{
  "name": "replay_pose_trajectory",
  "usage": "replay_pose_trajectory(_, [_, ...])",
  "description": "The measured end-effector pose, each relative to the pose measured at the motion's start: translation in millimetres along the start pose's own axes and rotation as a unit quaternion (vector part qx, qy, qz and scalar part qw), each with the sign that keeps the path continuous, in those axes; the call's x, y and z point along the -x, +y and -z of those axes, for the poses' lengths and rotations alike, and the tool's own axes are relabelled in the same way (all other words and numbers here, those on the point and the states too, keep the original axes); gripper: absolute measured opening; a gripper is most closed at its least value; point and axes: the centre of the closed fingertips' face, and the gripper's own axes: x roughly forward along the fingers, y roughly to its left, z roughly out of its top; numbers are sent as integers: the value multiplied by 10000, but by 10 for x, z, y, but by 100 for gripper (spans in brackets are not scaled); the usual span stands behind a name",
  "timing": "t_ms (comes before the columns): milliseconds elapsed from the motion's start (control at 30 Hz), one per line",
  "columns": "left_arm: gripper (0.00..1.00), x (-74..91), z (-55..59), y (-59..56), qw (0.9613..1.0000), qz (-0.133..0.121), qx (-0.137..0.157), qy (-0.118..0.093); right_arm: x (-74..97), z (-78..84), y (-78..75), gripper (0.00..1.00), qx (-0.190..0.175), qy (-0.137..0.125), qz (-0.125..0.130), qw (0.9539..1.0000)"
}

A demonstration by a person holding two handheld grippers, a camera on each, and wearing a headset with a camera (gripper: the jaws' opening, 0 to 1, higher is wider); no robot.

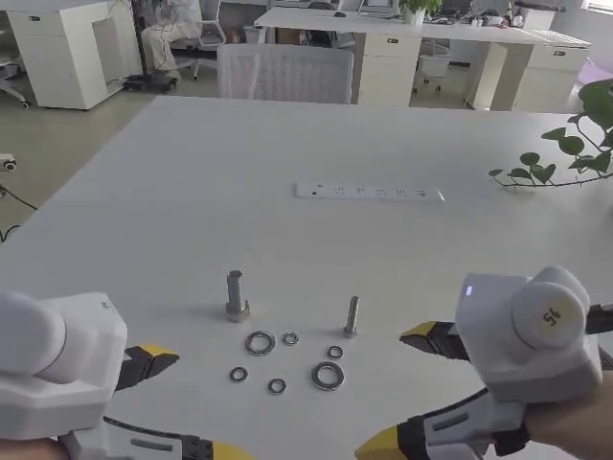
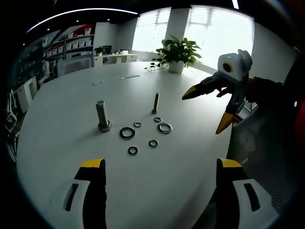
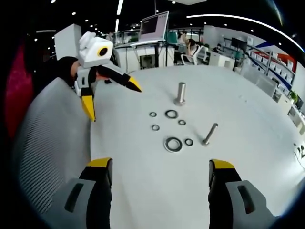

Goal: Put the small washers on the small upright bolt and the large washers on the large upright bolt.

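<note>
Over white table (image 1: 402,240), hovering with left gripper (image 1: 206,404) and right gripper (image 1: 385,391) both spread wide, gripping nothing; seeing large bolt (image 1: 236,295) and small bolt (image 1: 351,316) standing toward near edge, six washers (image 1: 328,376) lying loose between and before them; likely risking toppling the small bolt by brushing it with a jaw, or pinching two close-lying washers at once.

The left gripper (image 1: 198,403) and right gripper (image 1: 391,390) are white-bodied with black, yellow-tipped jaws; the right bears a yellow sticker (image 1: 551,315).
</note>
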Motion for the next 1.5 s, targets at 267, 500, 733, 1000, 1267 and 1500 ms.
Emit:
replay_pose_trajectory(267, [96,0,1,9,10000,8,0,-4,-116,3,2,79,111,244,-163,9995])
replay_pose_trajectory(500, [95,-9,3,6,10000,26,-9,4,-233,-24,-15,74,230,418,-296,9984])
replay_pose_trajectory(733, [95,-16,0,3,10000,35,-13,5,-326,-32,-39,69,302,561,-413,9971])
replay_pose_trajectory(1000, [94,-21,-14,5,10000,28,2,1,-408,-2,-47,63,334,807,-576,9945])
replay_pose_trajectory(1267, [93,-18,-34,16,10000,24,10,-32,-487,22,-52,58,450,1129,-728,9899])
replay_pose_trajectory(1500, [93,-15,-43,14,10000,15,21,-59,-542,53,-67,53,579,1384,-816,9853])
